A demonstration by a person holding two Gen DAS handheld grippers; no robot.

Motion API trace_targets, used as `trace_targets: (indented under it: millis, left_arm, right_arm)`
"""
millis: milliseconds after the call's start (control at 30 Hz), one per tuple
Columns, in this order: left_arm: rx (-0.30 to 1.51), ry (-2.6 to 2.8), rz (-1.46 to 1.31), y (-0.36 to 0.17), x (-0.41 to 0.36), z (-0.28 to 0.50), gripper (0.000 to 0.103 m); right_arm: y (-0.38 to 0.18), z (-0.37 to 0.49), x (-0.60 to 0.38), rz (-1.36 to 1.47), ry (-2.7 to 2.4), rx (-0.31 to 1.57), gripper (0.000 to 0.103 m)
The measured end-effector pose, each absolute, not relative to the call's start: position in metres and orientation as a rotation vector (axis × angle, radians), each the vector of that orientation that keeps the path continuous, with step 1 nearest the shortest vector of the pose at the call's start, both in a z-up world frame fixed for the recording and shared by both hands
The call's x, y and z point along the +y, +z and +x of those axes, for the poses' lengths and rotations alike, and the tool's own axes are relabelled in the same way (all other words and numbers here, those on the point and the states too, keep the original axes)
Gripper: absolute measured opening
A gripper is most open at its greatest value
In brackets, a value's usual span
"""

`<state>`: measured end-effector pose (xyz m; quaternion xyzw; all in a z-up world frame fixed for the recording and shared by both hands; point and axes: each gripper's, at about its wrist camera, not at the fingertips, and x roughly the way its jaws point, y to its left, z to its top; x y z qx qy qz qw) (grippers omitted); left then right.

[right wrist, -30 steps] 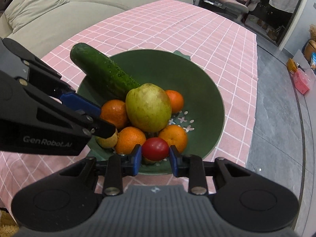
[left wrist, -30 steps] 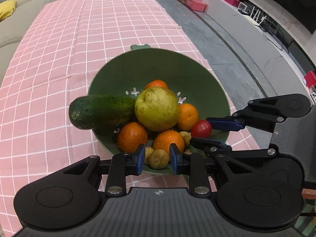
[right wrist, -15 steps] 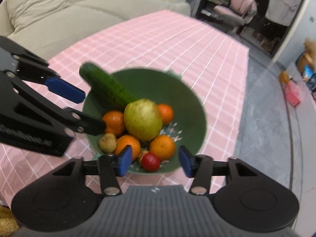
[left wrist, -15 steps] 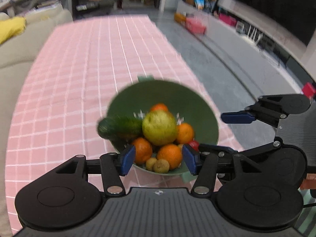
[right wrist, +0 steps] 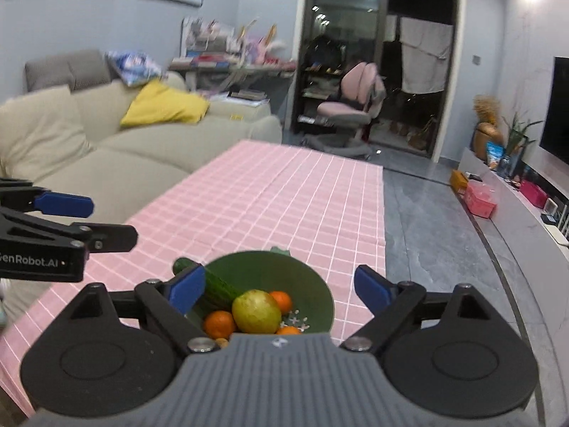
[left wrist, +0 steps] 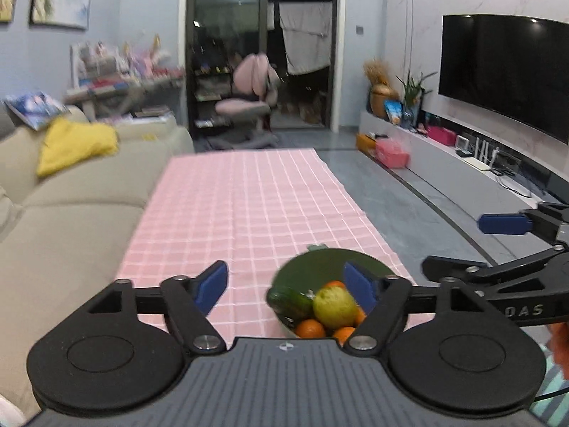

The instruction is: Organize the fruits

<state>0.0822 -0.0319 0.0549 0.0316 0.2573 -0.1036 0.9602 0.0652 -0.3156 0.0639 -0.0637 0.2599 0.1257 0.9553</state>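
A green bowl (left wrist: 320, 259) (right wrist: 284, 267) stands near the front of the pink checked tablecloth (left wrist: 242, 206). It holds a yellow-green pear (left wrist: 334, 306) (right wrist: 256, 311), a cucumber (left wrist: 288, 300) (right wrist: 220, 288) and several oranges (left wrist: 309, 329) (right wrist: 218, 323). My left gripper (left wrist: 286, 284) hovers above and behind the bowl, jaws opening wide, nothing between the pads. My right gripper (right wrist: 280, 286) hangs likewise, jaws opening, empty. Each gripper also shows in the other's view: the right gripper (left wrist: 473, 245) at the right edge, the left gripper (right wrist: 92, 220) at the left edge.
A beige sofa (left wrist: 71, 195) with a yellow cushion (right wrist: 163, 106) runs along the table's left side. Grey floor (right wrist: 426, 220) lies to the right, with a low TV bench (left wrist: 462, 167) beyond. A pink chair (left wrist: 249, 99) stands past the table's far end.
Both grippers rose and drew back from the bowl, tilting up toward the room. Their jaws went from shut to wide. The right let go of a red tomato into the bowl.
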Motion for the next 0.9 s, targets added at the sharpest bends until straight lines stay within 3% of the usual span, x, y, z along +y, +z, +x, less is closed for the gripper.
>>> trace_targets:
  millis: [100,167,367,900]
  left_arm:
    - [0.487,-0.164,0.094,0.057,-0.033,0.068,0.094]
    - [0.474,-0.138,0.088,0.058,-0.034,0.061,0.094]
    - [0.454,-0.072,0.105,0.042,-0.035,0.046,0.1]
    - [0.728,-0.037,0.023,-0.015,-0.023,0.064,0.1]
  right_arm:
    - [0.064,0.049,-0.314,-0.102,0.241,0.502,0.088]
    - [0.061,0.038,-0.313,-0.08,0.228,0.488,0.096]
    - [0.041,0.009,-0.308,-0.017,0.172,0.472,0.096]
    - [-0.013,0.014,-0.288,-0.127,0.147,0.581,0.097]
